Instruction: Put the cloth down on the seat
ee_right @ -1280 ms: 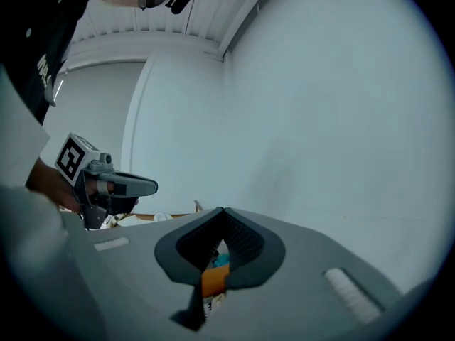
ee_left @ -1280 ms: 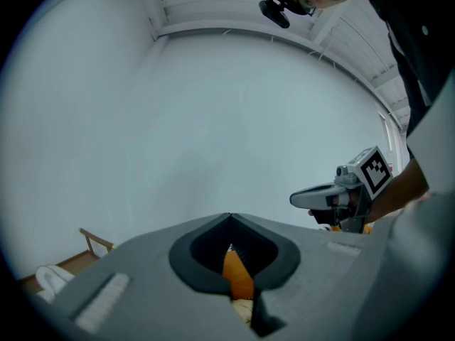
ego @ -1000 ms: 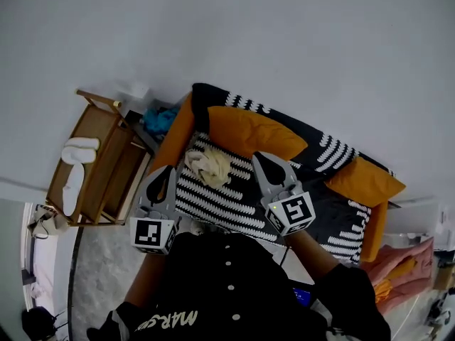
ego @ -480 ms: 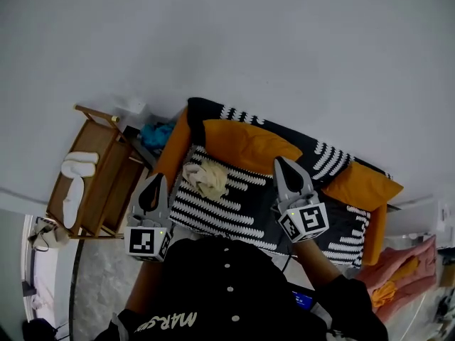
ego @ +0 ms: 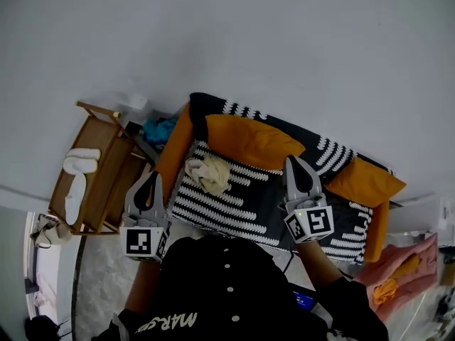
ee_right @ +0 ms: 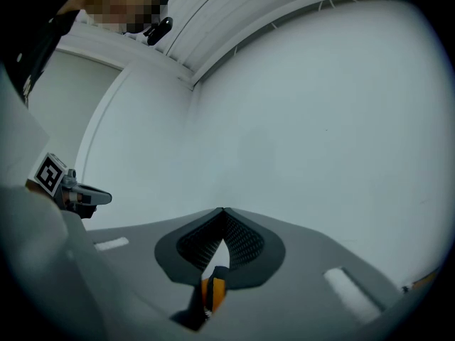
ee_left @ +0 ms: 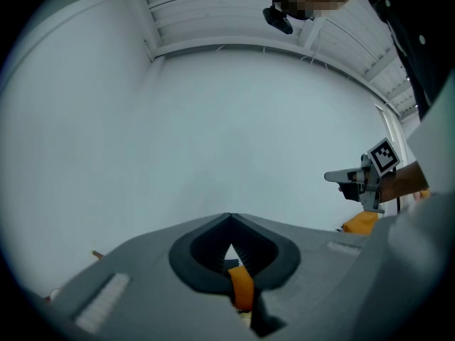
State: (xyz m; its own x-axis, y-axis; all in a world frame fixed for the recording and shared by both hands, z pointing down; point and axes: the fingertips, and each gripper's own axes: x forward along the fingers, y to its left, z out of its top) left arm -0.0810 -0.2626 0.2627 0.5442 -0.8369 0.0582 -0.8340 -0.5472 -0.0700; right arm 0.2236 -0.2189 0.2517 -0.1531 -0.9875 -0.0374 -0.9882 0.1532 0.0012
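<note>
While both of my tools hang out in front of me, the cloth [ego: 207, 174] lies crumpled on the seat [ego: 220, 208], at its far left end, just beside the orange cushion [ego: 249, 141]. My left tool [ego: 152, 176] sits off the seat's left edge, near the cloth but apart from it. My right tool [ego: 292, 162] hovers over the middle of the seat, well to the right of the cloth. Neither one touches it.

Only the head view shows the cloth and the seat at all, along with a wooden rack [ego: 99, 183] to the left that carries white slippers [ego: 79, 155]. The two tool views are tipped up at the pale wall [ee_left: 213, 119] and miss the cloth entirely. What they give me instead is a straight look at the jaws. On each tool the tips meet in a point with nothing caught between them, so both are closed and empty. Each tool view also catches the other tool out at its edge, marker cube showing.
</note>
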